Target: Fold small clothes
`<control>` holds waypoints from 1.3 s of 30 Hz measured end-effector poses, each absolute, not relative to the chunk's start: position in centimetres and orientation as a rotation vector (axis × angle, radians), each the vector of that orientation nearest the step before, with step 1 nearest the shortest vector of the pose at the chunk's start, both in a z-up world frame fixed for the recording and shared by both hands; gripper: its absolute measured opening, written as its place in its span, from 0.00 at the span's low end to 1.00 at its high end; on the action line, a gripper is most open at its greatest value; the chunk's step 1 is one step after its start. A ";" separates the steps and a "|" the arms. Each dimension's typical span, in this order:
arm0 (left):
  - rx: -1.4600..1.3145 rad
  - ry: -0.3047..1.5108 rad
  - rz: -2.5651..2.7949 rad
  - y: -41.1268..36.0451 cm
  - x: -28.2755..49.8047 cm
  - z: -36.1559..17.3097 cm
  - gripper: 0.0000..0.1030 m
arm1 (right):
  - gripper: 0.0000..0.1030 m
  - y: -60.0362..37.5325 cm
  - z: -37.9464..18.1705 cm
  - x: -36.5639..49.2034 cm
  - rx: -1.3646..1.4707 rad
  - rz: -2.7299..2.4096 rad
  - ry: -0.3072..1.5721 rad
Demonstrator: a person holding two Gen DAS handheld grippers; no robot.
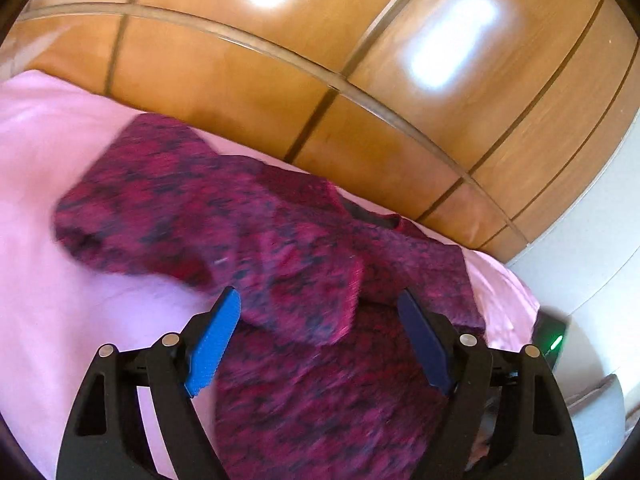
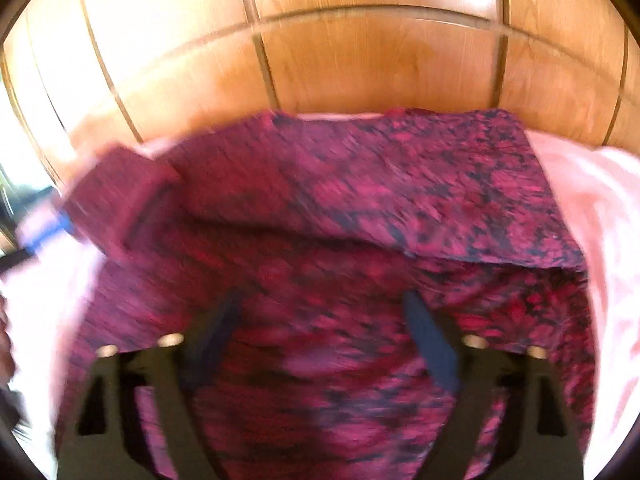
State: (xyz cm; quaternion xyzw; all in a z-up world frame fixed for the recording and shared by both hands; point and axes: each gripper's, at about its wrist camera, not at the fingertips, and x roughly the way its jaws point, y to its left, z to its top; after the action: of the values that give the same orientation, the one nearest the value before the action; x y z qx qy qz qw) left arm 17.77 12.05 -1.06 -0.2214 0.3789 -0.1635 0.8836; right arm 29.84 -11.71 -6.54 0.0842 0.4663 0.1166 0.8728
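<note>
A magenta and dark mottled knit sweater (image 1: 280,240) lies on a pink sheet (image 1: 60,200). One sleeve (image 1: 140,184) reaches out to the left, and a flap (image 1: 316,304) is folded over the body. My left gripper (image 1: 318,294) hovers over that flap, its blue pads wide apart and nothing pinched between them. In the blurred right wrist view the sweater (image 2: 360,200) fills the middle, with its right side (image 2: 460,184) folded inward. My right gripper (image 2: 322,296) stands open above the body of the sweater. A blue pad (image 2: 46,236) of the left gripper shows at the left edge, beside the sleeve (image 2: 120,192).
Glossy wooden wardrobe doors (image 1: 320,60) rise right behind the bed's far edge. A dark device with a green light (image 1: 556,340) sits past the bed's right side, below a white wall (image 1: 600,220). Pink sheet (image 2: 600,200) shows to the sweater's right.
</note>
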 end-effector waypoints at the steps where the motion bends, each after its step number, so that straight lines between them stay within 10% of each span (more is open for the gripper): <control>1: -0.475 0.787 -0.326 12.6 17.1 -1.4 0.77 | 0.70 -11.6 -6.0 30.2 0.227 0.282 0.971; 8: -0.513 0.809 -0.255 15.2 14.2 -3.5 0.69 | 0.58 -4.6 -5.6 33.8 0.352 0.527 1.062; 13: -0.463 0.813 -0.220 15.4 13.5 -3.6 0.67 | 0.10 -1.6 -6.3 35.7 0.320 0.476 1.110; 24: -0.443 0.867 0.023 15.1 17.5 -4.3 0.67 | 0.07 -9.4 5.8 34.7 0.137 0.319 0.693; 39: -0.376 0.944 0.167 13.3 23.3 -6.0 0.68 | 0.03 -22.1 2.2 35.9 0.169 0.001 0.749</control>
State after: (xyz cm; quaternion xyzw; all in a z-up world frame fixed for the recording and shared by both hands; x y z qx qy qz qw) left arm 23.27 13.30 -5.96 -0.1797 0.4514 0.0801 0.8703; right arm 35.88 -22.15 2.20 0.0826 0.3652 0.0004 0.9273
